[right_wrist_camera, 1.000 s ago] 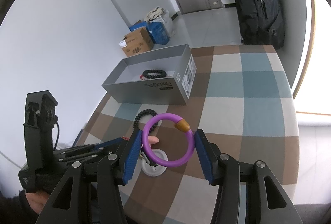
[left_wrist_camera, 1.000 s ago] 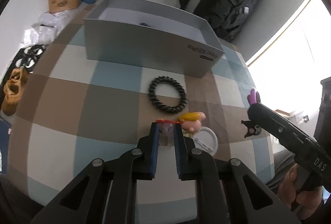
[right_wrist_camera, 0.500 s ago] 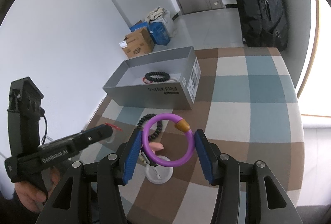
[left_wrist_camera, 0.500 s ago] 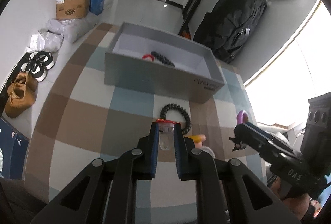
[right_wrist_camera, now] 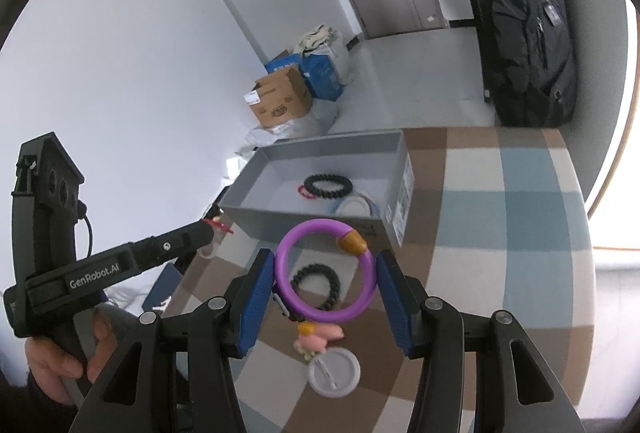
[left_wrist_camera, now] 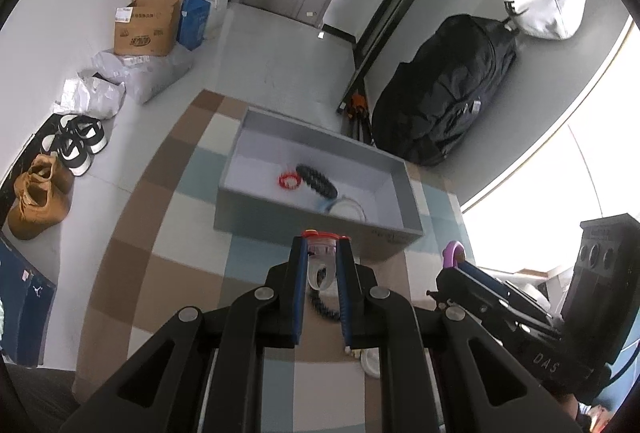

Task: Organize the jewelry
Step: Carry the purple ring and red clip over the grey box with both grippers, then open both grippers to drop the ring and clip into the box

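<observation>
The left gripper [left_wrist_camera: 323,253] has its jaws clenched on a small clear ring with a red-rimmed top [left_wrist_camera: 322,248], holding it in the air just short of the near wall of the grey cardboard box [left_wrist_camera: 304,219]; in the right wrist view the same gripper [right_wrist_camera: 214,227] reaches in from the left with the red rim at its tip, close to the box's near-left corner. The right gripper [right_wrist_camera: 326,283] grips a purple bangle with an amber bead [right_wrist_camera: 326,275] between its blue pads [right_wrist_camera: 256,297], the hoop standing upright and lifted above the surface [right_wrist_camera: 500,253], which wears a brown, blue and cream checked cloth. In the left wrist view only the top of that purple bangle [left_wrist_camera: 454,253] shows above the right gripper's black body. The open box [right_wrist_camera: 320,153] sits toward the far edge of the surface and holds a black beaded bracelet [right_wrist_camera: 328,187], a small red ring [right_wrist_camera: 304,193] touching it, and a pale blue-white hoop [right_wrist_camera: 354,207] near the front wall. On the cloth in front of the box lie a second black beaded bracelet [right_wrist_camera: 316,285], a pink and yellow charm [right_wrist_camera: 316,339] and a white round disc [right_wrist_camera: 334,373] just beside it. Beyond the surface, cardboard cartons [right_wrist_camera: 282,101] stand by the wall and a black bag [right_wrist_camera: 528,25] leans near the door.
</observation>
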Motion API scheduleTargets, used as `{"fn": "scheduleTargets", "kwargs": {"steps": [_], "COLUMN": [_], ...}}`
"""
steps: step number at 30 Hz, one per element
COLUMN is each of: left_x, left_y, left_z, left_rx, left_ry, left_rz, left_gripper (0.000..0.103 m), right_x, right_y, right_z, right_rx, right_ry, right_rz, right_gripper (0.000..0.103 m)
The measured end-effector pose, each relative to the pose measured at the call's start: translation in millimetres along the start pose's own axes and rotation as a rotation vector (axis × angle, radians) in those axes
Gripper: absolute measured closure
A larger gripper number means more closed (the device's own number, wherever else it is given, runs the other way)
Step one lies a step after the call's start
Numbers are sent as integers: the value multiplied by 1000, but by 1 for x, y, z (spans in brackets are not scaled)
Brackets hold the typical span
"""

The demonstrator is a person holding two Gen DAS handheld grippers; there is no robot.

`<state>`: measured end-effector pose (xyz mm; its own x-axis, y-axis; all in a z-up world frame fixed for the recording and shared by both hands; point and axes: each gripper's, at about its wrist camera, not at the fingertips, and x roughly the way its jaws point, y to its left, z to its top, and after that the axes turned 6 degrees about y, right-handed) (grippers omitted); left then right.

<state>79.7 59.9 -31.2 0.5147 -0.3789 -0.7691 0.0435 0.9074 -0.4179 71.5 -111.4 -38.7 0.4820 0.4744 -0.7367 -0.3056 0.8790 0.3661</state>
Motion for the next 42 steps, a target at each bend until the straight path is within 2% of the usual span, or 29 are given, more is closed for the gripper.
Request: {"fn": "scheduleTargets", "kwargs": {"steps": [13, 21, 26, 42], "left_x": [9, 29, 39, 71], "left_y": [-9, -9, -5, 5], "left_z": [38, 63, 68, 76], "left_rx": [18, 30, 46, 13], "left_ry": [-17, -12, -25, 60], "left_rz": [-37, -57, -78, -75], "left_gripper": [93, 93, 94, 93], "right_x": [6, 28, 46, 72], "right_y": [4, 0, -5, -16], "right_z": [51, 83, 88, 89], "right_rx": [-72, -96, -90, -99], "right_ry": [-27, -36, -17, 45], "right_rz": [17, 24, 27, 33], "right_gripper": [52, 52, 52, 52]}}
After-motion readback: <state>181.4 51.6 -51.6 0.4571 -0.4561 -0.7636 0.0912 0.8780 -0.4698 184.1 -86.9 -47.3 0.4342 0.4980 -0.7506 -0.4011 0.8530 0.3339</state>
